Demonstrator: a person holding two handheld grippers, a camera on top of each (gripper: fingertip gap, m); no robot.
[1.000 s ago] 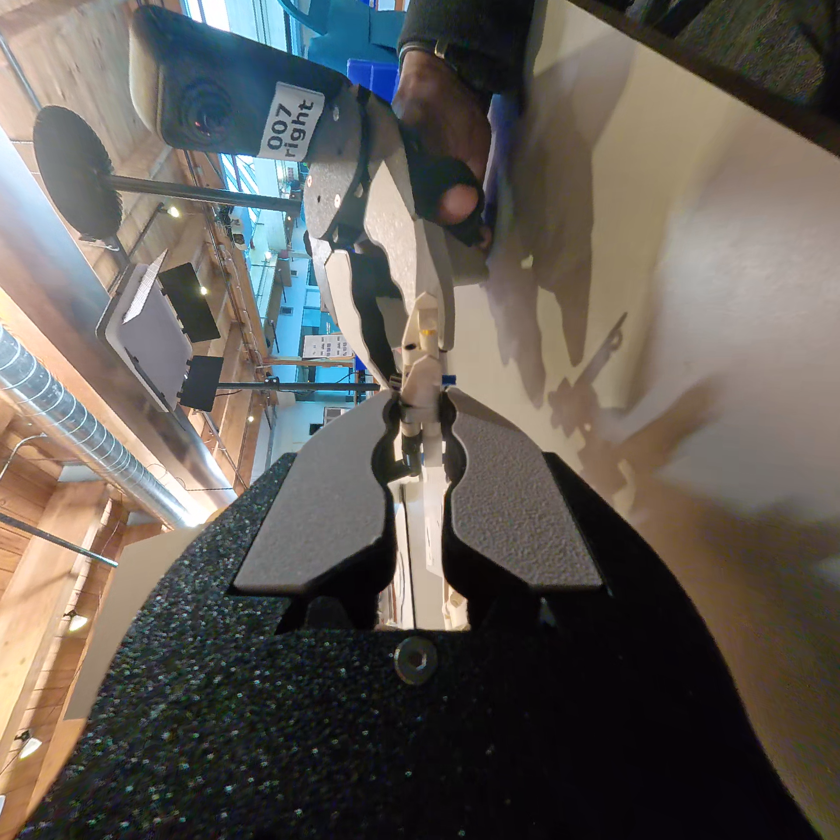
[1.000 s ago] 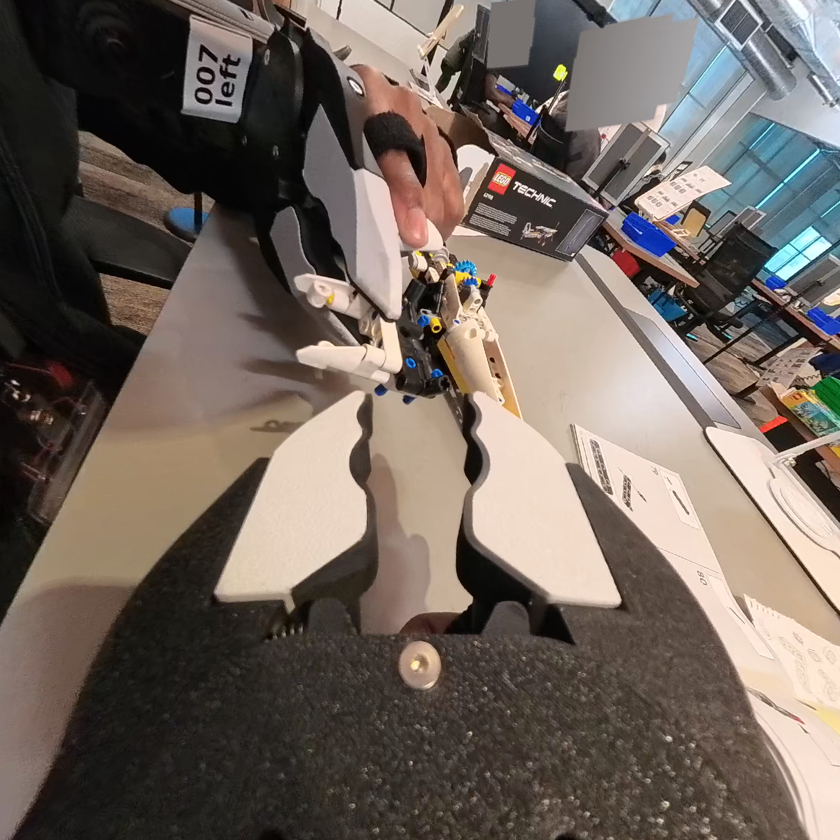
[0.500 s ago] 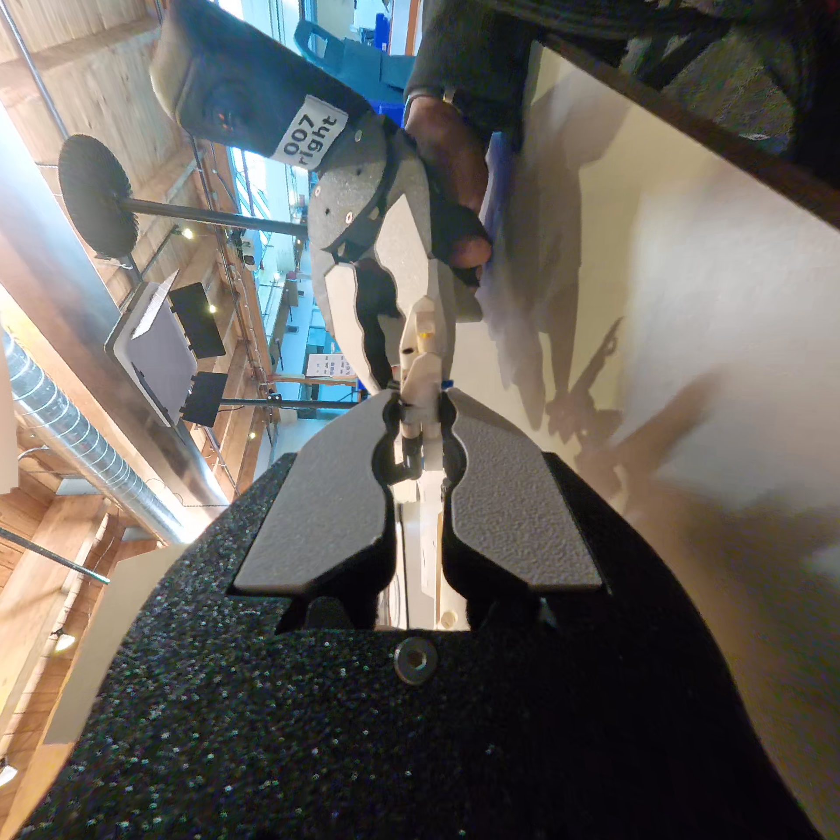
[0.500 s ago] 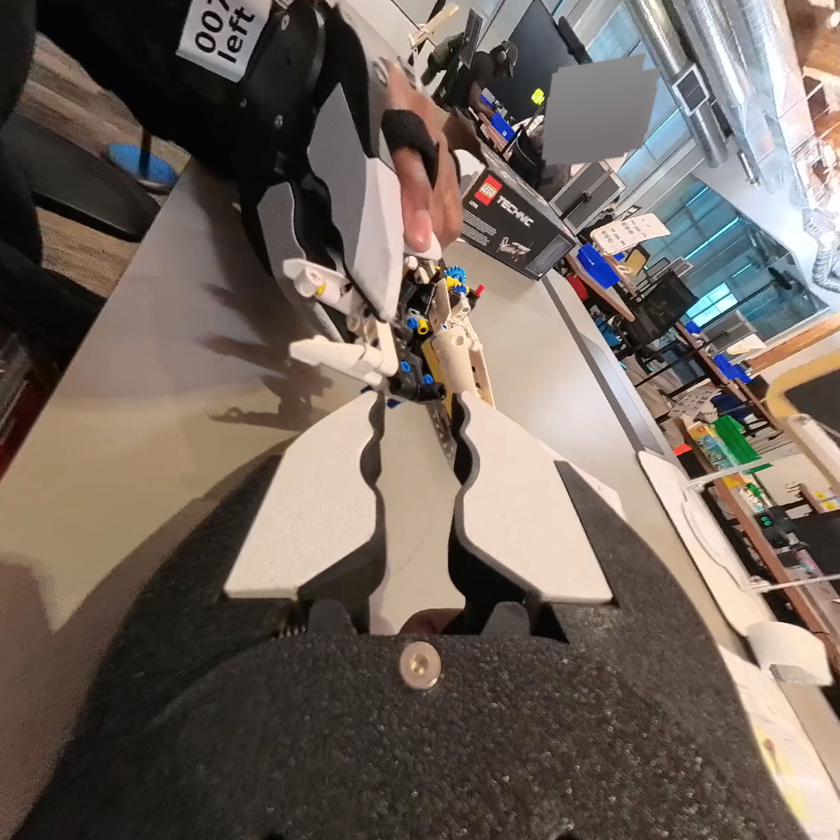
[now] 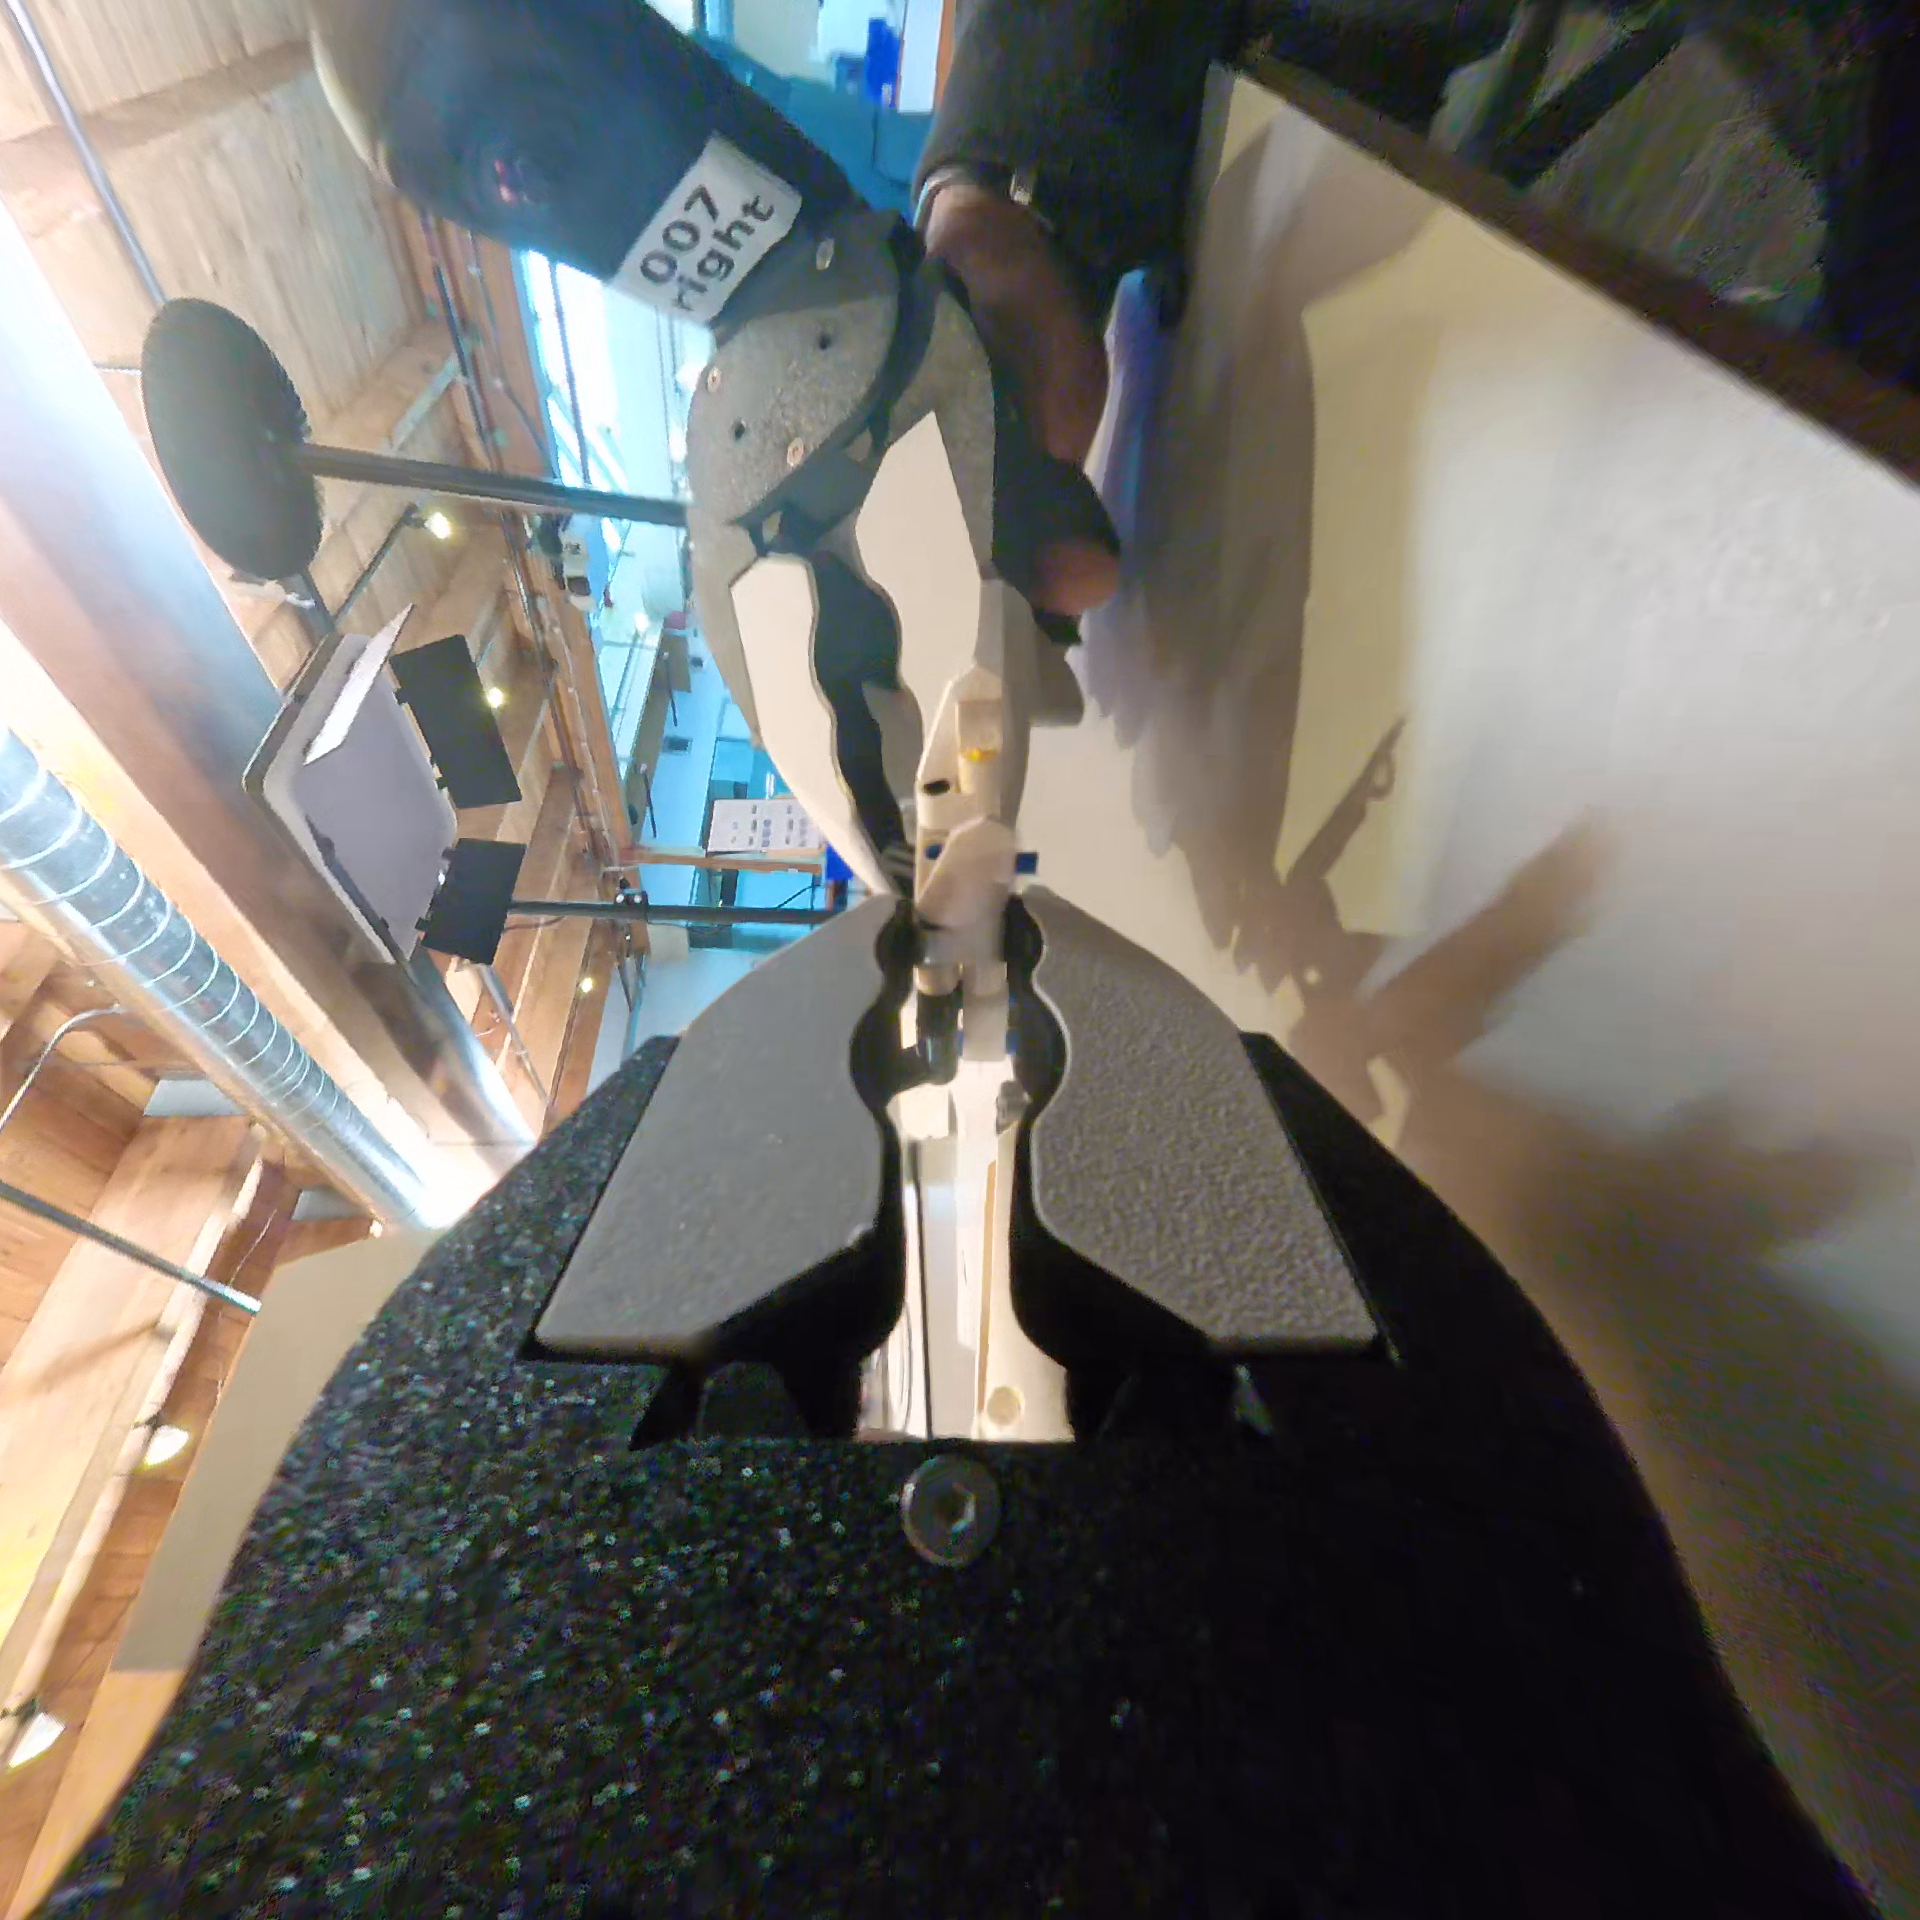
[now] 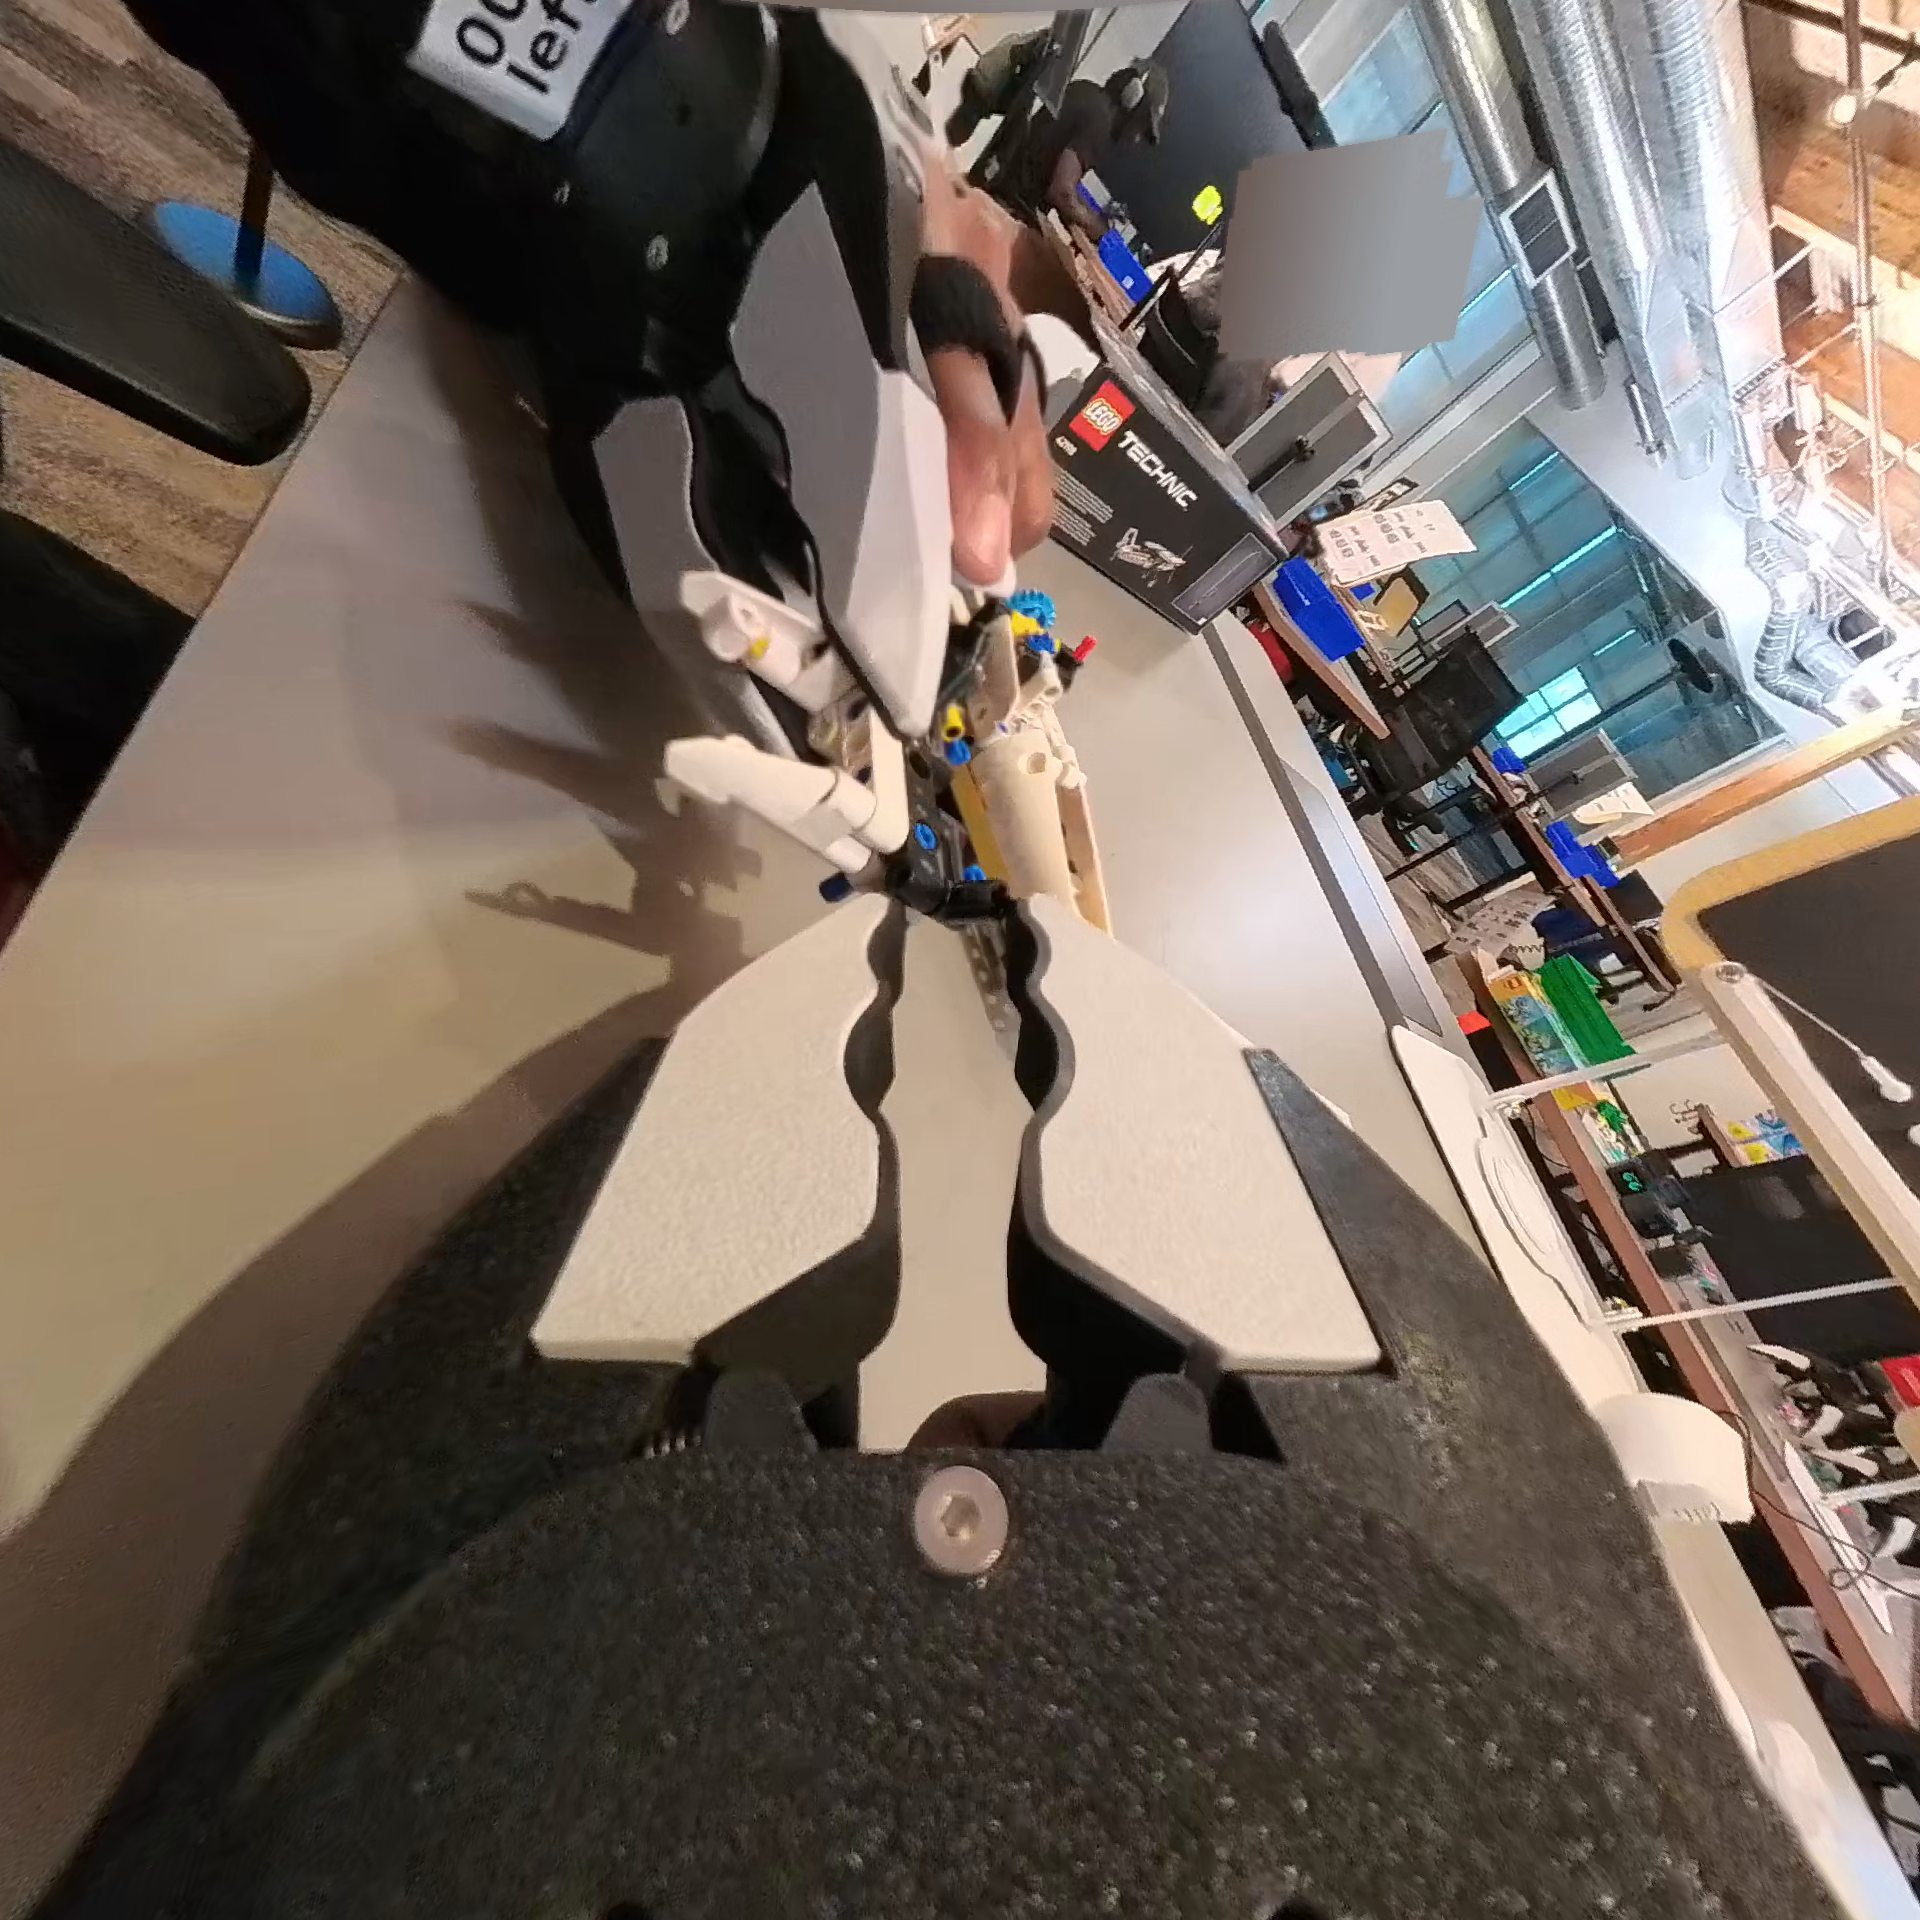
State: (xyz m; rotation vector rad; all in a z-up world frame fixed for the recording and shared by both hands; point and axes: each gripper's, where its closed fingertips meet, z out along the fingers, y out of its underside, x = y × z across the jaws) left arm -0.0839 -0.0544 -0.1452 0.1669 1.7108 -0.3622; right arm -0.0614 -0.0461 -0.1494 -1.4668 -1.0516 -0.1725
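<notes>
A brick-built model [image 6: 1023, 821] of white, black and yellow parts with blue pins hangs above the pale table [image 6: 312, 779]. My left gripper [image 5: 958, 920] is shut on the model's white part [image 5: 961, 852], which runs back between its pads. In the right wrist view one left finger [image 6: 883, 540] lies over the model's top, with a person's hand [image 6: 987, 488] behind it. My right gripper [image 6: 956, 920] is shut on the black end piece [image 6: 951, 896] of the model. In the left wrist view a right finger [image 5: 821, 727] reaches the model from the far side.
A dark printed box [image 6: 1153, 499] lies on the table beyond the model. A white tray [image 6: 1496, 1164] sits at the table's right edge. The table shows as a tilted pale surface [image 5: 1558, 727] in the left wrist view. Other desks and shelves stand behind. The tips of both grippers are at nearly the same place.
My right gripper's jaws have narrowed and come together on the black end of the model as it moved in closer. My left gripper has kept its hold on the model.
</notes>
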